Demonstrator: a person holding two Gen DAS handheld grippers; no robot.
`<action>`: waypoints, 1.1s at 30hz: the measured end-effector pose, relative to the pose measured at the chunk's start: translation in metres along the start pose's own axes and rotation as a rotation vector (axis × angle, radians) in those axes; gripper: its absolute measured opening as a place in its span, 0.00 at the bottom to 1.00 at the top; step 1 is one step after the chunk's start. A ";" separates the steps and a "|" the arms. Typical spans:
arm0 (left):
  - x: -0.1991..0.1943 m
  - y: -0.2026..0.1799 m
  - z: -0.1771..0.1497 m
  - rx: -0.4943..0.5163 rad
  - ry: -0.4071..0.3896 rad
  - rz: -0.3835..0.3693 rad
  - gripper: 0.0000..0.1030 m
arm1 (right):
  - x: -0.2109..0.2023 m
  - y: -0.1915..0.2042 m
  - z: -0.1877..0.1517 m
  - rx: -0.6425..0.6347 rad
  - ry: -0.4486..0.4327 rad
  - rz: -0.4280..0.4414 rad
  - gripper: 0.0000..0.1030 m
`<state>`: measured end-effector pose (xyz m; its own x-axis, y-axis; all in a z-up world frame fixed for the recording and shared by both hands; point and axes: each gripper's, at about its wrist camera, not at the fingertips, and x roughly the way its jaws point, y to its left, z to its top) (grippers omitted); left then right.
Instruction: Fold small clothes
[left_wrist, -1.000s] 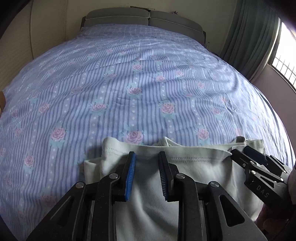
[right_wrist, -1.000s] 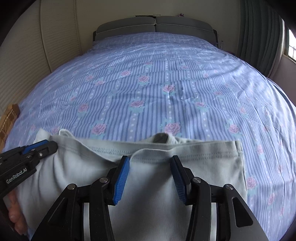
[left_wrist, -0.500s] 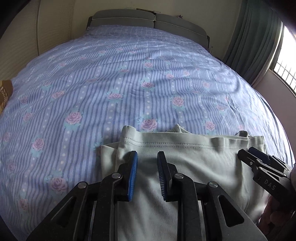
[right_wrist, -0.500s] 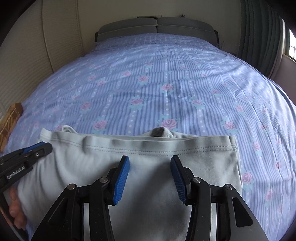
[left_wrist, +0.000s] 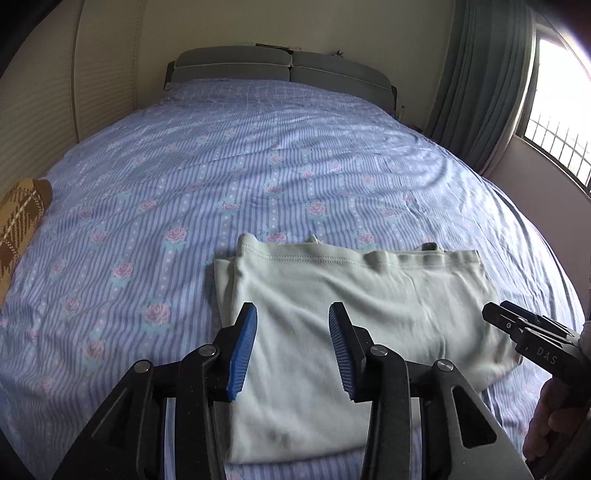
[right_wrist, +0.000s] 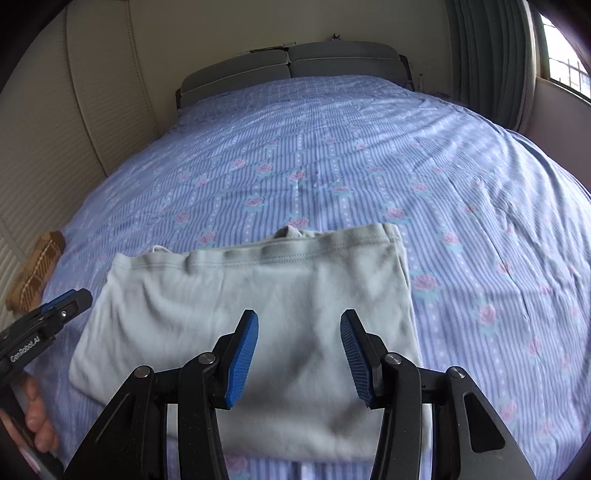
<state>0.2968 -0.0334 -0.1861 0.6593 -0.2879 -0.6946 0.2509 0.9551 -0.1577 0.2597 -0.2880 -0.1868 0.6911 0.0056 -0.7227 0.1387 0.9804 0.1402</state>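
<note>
Left gripper (left_wrist: 292, 325) and right gripper (right_wrist: 299, 330), both spread, hover above folded pale-green cotton garment (left_wrist: 354, 314) at lower centre frame.

Pale grey-green garment (left_wrist: 343, 314) on a blue-striped, pink-rose bedsheet (left_wrist: 258, 166); brown plaid cloth (left_wrist: 20, 221); teal curtain (left_wrist: 480, 81); grey headboard (left_wrist: 280, 68).

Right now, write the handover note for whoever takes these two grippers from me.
Left gripper: open, holding nothing, above the near left part of the garment.
Right gripper: open, holding nothing, above its near right part.
Pale grey-green garment: lies folded flat on the floral bedsheet, stitched hem on the far side, a lower layer peeking out at its left edge.
A brown plaid item sits at the bed's left edge, untouched.
Left: probably another fold; your call.
</note>
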 end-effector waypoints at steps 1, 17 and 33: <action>0.000 0.000 -0.006 -0.004 0.011 0.000 0.39 | 0.001 -0.003 -0.005 0.004 0.016 -0.003 0.46; -0.030 -0.008 -0.038 -0.005 0.023 0.030 0.44 | -0.047 -0.043 -0.038 0.156 -0.017 0.023 0.62; -0.053 -0.024 -0.058 -0.028 0.015 0.054 0.46 | -0.014 -0.094 -0.081 0.562 -0.015 0.219 0.62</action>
<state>0.2147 -0.0369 -0.1861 0.6603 -0.2353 -0.7132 0.1955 0.9708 -0.1392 0.1793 -0.3639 -0.2450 0.7554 0.1888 -0.6275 0.3427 0.7023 0.6239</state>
